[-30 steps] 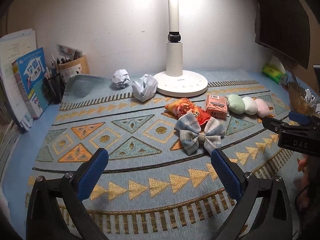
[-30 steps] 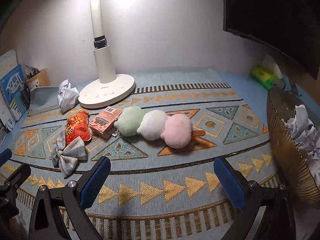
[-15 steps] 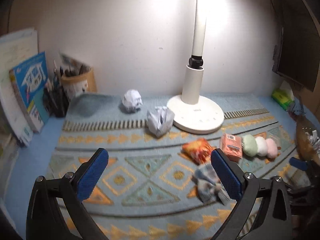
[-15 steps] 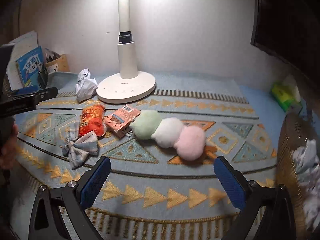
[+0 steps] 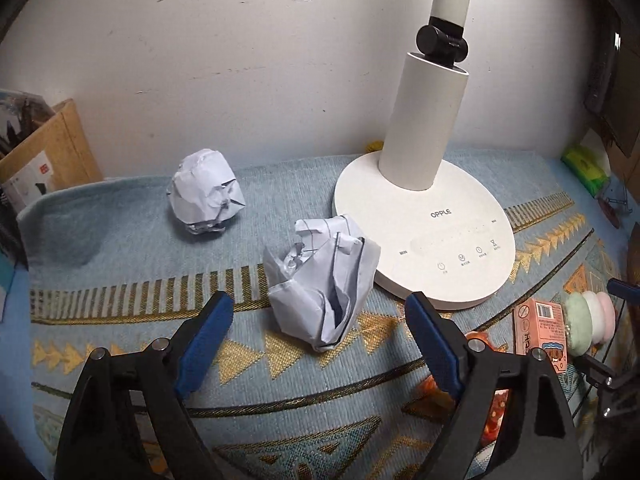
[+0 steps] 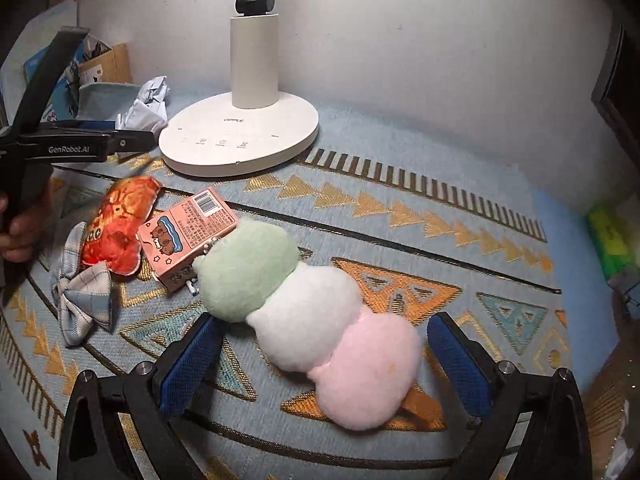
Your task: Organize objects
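Note:
My left gripper (image 5: 319,316) is open, its blue pads on either side of a crumpled paper ball (image 5: 322,280) on the patterned mat. A second paper ball (image 5: 206,192) lies further back left. My right gripper (image 6: 324,340) is open, its pads flanking a plush dango skewer (image 6: 304,300) of green, white and pink balls. Beside the plush lie a pink carton (image 6: 186,236), an orange snack pouch (image 6: 118,224) and a plaid bow (image 6: 82,300). The left gripper also shows in the right wrist view (image 6: 120,140).
A white lamp base (image 5: 424,228) stands right behind the near paper ball. A cardboard box (image 5: 48,156) with papers sits at the back left. A green packet (image 6: 612,240) lies at the right edge. A dark monitor (image 5: 612,80) hangs at the right.
Both grippers have moved forward and down. The left one has closed in on the near paper ball; the right one has closed in on the plush skewer. Both stay open.

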Available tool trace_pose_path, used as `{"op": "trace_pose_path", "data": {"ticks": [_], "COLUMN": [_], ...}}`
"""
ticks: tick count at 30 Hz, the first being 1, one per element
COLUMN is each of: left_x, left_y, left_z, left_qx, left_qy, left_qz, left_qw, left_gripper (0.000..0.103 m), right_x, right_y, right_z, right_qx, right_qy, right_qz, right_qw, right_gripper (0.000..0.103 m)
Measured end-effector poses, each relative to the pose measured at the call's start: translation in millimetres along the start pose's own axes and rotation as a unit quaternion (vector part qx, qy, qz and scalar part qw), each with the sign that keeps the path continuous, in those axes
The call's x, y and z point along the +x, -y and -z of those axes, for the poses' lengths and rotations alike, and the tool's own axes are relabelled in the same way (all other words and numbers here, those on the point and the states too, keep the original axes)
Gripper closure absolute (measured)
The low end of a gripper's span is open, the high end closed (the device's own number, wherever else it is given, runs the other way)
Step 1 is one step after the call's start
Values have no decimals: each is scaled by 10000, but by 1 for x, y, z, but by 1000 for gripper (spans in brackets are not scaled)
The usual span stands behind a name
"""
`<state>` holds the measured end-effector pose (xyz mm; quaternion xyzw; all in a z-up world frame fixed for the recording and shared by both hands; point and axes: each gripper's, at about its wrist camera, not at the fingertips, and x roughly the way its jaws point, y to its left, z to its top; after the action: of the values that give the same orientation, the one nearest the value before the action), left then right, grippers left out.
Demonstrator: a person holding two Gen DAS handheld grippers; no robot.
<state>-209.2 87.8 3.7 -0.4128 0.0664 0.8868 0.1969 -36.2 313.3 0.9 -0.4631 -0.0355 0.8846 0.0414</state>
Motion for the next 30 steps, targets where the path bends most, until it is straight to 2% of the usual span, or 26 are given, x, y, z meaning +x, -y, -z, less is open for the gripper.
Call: {"op": "trace_pose_path", "data": {"ticks": [2,3,4,5,7,12,18,22,26,30], "left_x": [4,4,3,2,1,-32,-117,-154,-163,-160], "left_y": [4,4,4,3,2,6,20,38,61,71], "left_z": [-3,-4,-4,-5,-2,12,51,92,138,168], "left_qx": [21,0,-24,-57,-139,-158,-148,-234,-151,-74], "left_qy": [-36,-2,61,74,32,250,649,740,620,491], "left_qz": [-77,-63,17,114,176,139,167,264,50,-222], "left_qw": [10000,10000,10000,9999,9997,9995,9976,9966,9980,9985], "left_gripper": [16,24,42,50,58,59,59,59,59,59], "right_x": [1,-1,-4,-8,-15,-44,-80,-92,-105,-126], "right_y": [6,7,7,7,4,-16,-29,-42,-64,-74], "right_z": [2,4,7,10,17,46,86,101,112,132], "right_qx": [192,237,270,335,443,781,1777,2196,1914,1579], "right_qy": [-70,-53,-10,14,24,-92,-387,-555,-717,-579], "right_qz": [-102,-162,-261,-323,-407,-513,-121,-441,-958,-916], "right_qw": [9997,9996,9993,9989,9982,9956,9833,9730,9742,9815], "right_gripper": [0,4,19,32,36,38,37,32,30,29]}}
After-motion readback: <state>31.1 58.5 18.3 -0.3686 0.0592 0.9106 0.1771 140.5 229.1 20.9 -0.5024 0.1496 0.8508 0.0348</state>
